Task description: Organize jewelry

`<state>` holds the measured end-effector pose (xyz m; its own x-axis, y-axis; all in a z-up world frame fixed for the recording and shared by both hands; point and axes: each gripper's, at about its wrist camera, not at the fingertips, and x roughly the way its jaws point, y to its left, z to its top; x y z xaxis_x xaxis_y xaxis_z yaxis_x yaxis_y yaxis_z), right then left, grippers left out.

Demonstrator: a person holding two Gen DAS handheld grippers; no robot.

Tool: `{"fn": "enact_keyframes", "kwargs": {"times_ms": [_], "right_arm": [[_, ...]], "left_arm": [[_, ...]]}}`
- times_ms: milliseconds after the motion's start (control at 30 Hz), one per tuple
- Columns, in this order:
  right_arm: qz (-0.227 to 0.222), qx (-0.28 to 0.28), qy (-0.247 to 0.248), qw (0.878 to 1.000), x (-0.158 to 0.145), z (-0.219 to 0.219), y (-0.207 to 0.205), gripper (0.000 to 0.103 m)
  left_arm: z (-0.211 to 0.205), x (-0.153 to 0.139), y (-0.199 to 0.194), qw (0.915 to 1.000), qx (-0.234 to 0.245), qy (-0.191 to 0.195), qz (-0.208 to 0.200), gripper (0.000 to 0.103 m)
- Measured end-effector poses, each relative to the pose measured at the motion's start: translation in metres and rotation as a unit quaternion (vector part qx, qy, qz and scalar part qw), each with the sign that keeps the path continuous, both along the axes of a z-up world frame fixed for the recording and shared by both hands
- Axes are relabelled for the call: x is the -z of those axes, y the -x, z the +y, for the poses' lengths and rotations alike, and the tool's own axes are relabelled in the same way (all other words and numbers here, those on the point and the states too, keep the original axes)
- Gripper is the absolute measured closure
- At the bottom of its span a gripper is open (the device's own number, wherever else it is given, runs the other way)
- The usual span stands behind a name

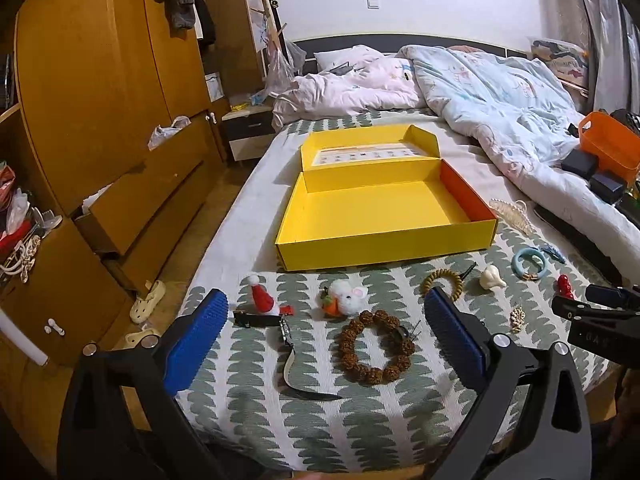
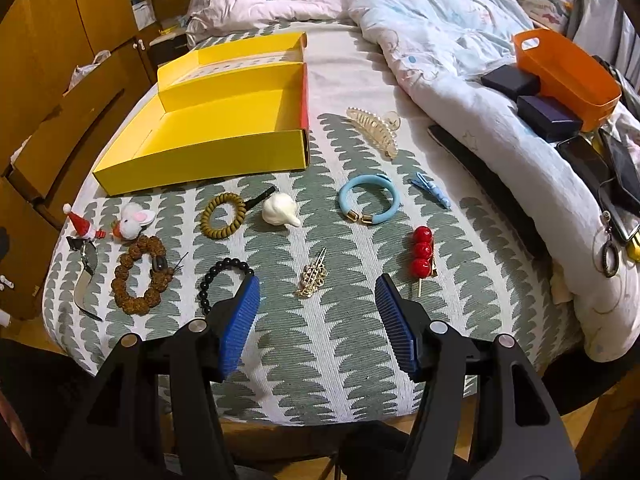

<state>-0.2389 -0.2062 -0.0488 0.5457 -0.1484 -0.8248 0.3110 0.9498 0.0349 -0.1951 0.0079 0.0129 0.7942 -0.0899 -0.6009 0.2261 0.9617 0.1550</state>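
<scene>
An open, empty yellow box (image 1: pixel 384 248) (image 2: pixel 200 156) lies on the patterned bed cover. In front of it are spread a brown bead bracelet (image 1: pixel 347 346) (image 2: pixel 120 280), a watch (image 1: pixel 288 340), a mouse plush (image 1: pixel 348 298), an olive coil tie (image 2: pixel 204 220), a black bead bracelet (image 2: pixel 216 276), a gold clip (image 2: pixel 312 276), a blue bangle (image 2: pixel 368 178) and a red berry pin (image 2: pixel 423 250). My left gripper (image 1: pixel 326 300) hovers open above the brown bracelet and watch. My right gripper (image 2: pixel 318 280) hangs open over the gold clip, touching nothing.
A crumpled duvet (image 2: pixel 440 40) covers the bed's right side, with an orange basket (image 2: pixel 560 68), dark boxes (image 2: pixel 508 80) and phones on it. A wooden wardrobe with pulled-out drawers (image 1: pixel 120 200) stands left of the bed. A pearl claw clip (image 2: pixel 376 130) lies beside the box.
</scene>
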Motion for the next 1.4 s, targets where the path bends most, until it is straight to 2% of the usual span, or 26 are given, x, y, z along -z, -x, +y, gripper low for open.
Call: {"fn": "enact_keyframes", "kwargs": {"times_ms": [333,1133,1400], "right_arm": [[0.004,0.007,0.001,1.0,0.001,-0.001,0.001,0.04],[0.011,0.02,0.0,1.0,0.003,-0.009,0.003,0.04],[0.016,0.042,-0.002,0.999,0.004,-0.019,0.007,0.04]], "left_arm": [[0.004,0.007,-0.004,0.9998,0.002,-0.002,0.019,0.006],[0.008,0.014,-0.012,0.9993,0.006,-0.007,0.036,0.006],[0.008,0.017,-0.015,0.9991,0.008,-0.009,0.04,0.006]]}}
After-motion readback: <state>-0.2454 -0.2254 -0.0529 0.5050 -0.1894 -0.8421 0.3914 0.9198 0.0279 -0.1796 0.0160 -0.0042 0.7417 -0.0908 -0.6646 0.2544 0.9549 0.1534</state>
